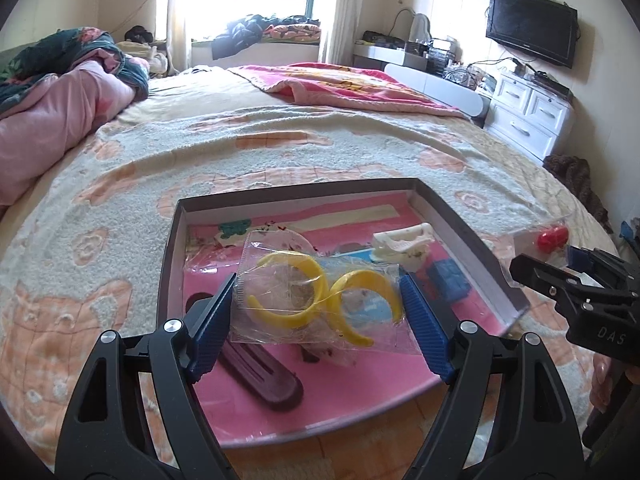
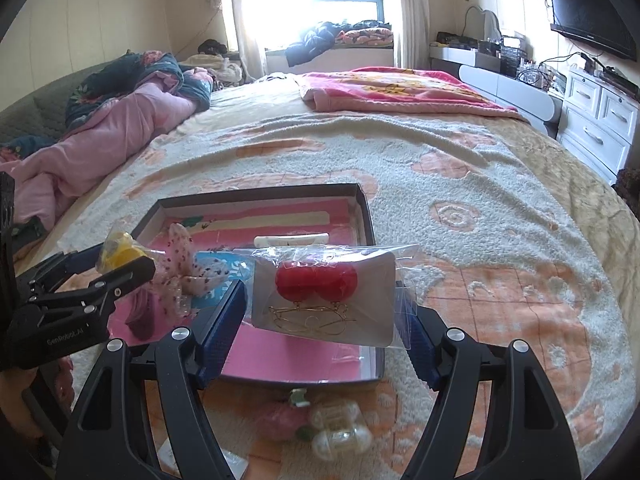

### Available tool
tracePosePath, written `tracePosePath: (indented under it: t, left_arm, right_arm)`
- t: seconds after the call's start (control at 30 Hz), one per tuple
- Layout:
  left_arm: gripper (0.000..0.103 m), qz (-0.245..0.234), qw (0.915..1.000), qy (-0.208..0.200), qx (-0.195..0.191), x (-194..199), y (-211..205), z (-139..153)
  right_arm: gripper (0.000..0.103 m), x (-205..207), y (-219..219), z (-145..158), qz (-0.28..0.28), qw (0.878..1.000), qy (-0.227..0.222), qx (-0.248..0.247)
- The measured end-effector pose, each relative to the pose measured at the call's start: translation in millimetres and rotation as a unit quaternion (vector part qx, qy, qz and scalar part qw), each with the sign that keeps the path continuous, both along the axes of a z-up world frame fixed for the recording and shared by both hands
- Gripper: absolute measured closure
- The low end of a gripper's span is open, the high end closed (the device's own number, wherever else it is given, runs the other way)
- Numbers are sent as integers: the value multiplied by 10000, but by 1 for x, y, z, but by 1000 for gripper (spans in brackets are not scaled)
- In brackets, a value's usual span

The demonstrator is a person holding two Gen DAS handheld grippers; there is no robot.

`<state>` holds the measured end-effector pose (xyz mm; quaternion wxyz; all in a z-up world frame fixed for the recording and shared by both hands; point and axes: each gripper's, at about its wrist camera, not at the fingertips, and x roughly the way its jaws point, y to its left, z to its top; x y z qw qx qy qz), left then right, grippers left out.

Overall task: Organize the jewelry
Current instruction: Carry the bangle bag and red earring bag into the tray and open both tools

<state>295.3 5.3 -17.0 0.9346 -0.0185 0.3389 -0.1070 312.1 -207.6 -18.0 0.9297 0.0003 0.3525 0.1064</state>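
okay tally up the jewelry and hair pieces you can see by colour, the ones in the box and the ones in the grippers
Yellow: 1, packet of yellow hoops in the left gripper.
Red: 1, carded red ball earrings in the right gripper.
White: 1, claw clip in the box.
Blue: 1, blue piece.
Dark maroon: 1, hair clip.
Spotted pink: 1, bow.
Total: 6.
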Motion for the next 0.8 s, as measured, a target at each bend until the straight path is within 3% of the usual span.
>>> tracePosePath:
  t: [0.23,0.8]
  left_arm:
    - [32,89,9998,110,118,16,0,-11]
    - [32,312,9990,317,-6,27,12,-30]
  right_arm:
    - [32,14,5,-17,75,9998,184,-40]
    - [32,12,25,-48,377,9984,358,-213]
